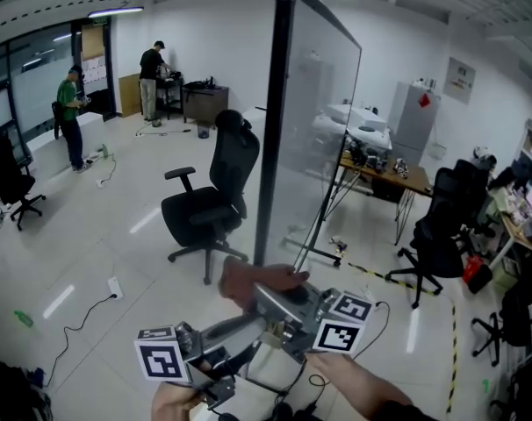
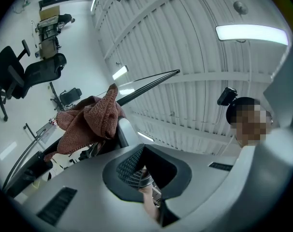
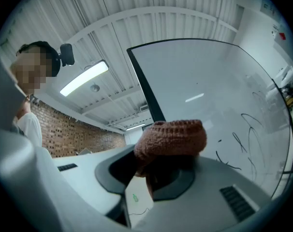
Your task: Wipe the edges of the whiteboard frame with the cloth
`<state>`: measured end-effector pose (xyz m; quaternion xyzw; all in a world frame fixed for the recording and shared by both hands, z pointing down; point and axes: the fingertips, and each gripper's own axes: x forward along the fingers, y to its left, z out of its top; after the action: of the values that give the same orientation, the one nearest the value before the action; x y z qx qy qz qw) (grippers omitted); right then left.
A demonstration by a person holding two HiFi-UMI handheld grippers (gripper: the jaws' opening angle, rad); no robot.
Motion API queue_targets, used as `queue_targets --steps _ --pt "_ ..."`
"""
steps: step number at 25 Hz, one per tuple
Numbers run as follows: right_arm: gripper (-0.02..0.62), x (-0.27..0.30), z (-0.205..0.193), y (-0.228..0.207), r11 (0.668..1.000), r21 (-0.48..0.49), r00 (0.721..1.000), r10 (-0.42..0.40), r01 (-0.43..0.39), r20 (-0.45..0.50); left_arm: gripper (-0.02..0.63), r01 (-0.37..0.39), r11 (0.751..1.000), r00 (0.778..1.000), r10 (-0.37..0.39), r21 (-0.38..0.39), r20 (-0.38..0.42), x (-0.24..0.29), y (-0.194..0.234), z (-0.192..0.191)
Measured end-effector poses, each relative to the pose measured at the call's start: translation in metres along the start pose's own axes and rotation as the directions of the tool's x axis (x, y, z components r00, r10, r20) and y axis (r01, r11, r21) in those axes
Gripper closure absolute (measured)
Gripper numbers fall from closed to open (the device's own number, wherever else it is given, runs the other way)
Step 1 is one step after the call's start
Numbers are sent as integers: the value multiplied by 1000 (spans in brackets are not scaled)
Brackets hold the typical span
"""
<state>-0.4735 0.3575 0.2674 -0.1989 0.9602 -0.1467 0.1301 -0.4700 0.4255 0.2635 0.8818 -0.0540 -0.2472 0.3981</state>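
The whiteboard [image 1: 314,139] stands upright ahead of me, its black frame edge [image 1: 270,130] running from the top down to my grippers. A rust-brown knitted cloth [image 1: 248,283] touches the lower end of that edge. My right gripper [image 1: 279,296] is shut on the cloth. In the right gripper view the cloth [image 3: 170,139] bulges over the right gripper's [image 3: 161,173] jaws, just below the black frame [image 3: 146,91]. The left gripper [image 1: 235,331] is lower left, beside the right one, apart from the board. Its view shows the cloth [image 2: 88,122], the frame [image 2: 146,83] and the left gripper's [image 2: 146,173] jaws together, holding nothing.
A black office chair [image 1: 209,204] stands just left of the board. Two people [image 1: 70,112] [image 1: 149,77] are far back left. A desk [image 1: 384,169] and more chairs [image 1: 437,235] lie right of the board. A cable [image 1: 82,323] runs over the floor at left.
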Motion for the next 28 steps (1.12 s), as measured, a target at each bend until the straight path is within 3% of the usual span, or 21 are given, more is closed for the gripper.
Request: queue_targets --steps 10,17,21,28 --pt "505 9 39 17 996 -81 999 44 -44 4 611 25 997 1000 -24 73 -15 18 -25 17" --pt "505 11 60 29 962 -270 999 34 -44 -41 611 26 995 1000 -25 99 -16 22 -35 21" --pt "505 16 70 37 901 -432 998 2 -32 -70 611 25 994 1000 -25 105 -4 19 -37 23" --pt "505 18 78 48 723 -690 996 -41 -27 -81 611 22 993 1000 -22 115 1 13 -40 22"
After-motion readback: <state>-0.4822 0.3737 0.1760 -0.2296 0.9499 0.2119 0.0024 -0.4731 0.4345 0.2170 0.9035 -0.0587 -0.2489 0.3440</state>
